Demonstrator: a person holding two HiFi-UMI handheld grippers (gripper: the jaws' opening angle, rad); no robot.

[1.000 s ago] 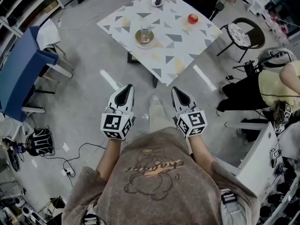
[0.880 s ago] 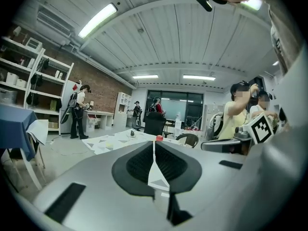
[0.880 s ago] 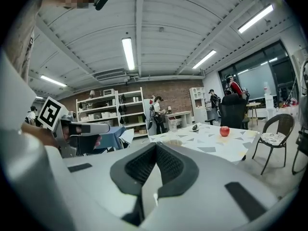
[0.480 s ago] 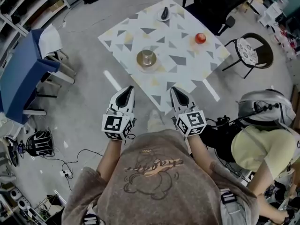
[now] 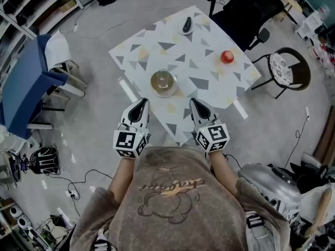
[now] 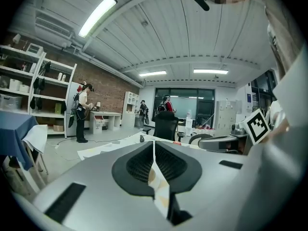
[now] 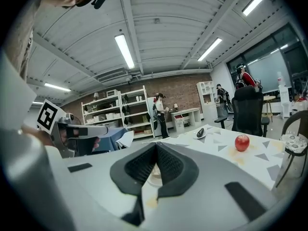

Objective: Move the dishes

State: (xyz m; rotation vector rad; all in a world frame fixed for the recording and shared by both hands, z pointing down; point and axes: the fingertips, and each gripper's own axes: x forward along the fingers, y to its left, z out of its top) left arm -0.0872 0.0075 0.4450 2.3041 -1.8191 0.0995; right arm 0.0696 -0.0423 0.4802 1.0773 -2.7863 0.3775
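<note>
A white table point(image 5: 207, 72) with grey and yellow triangles stands ahead. On it a glass sits on a round saucer point(image 5: 163, 82), a red apple point(image 5: 226, 56) lies to the right, and a small dish with a dark object point(image 5: 187, 24) is at the far edge. My left gripper point(image 5: 141, 103) and right gripper point(image 5: 194, 102) hover side by side at the table's near corner, both shut and empty. In the right gripper view point(image 7: 156, 147) the apple point(image 7: 242, 142) and the small dish point(image 7: 200, 134) show beyond the jaws. The left gripper view point(image 6: 154, 144) shows shut jaws over the tabletop.
A blue chair point(image 5: 23, 85) stands left of the table. A black office chair point(image 5: 246, 7) and a round-seated chair point(image 5: 285, 69) stand to the right. Cables and a bag point(image 5: 44, 158) lie on the floor at the left. A helmeted person point(image 5: 269, 181) is at lower right.
The table has come nearer in the head view, so both grippers now sit over its near corner. The grippers keep their pose, shut. The seated person at right has slid down the frame.
</note>
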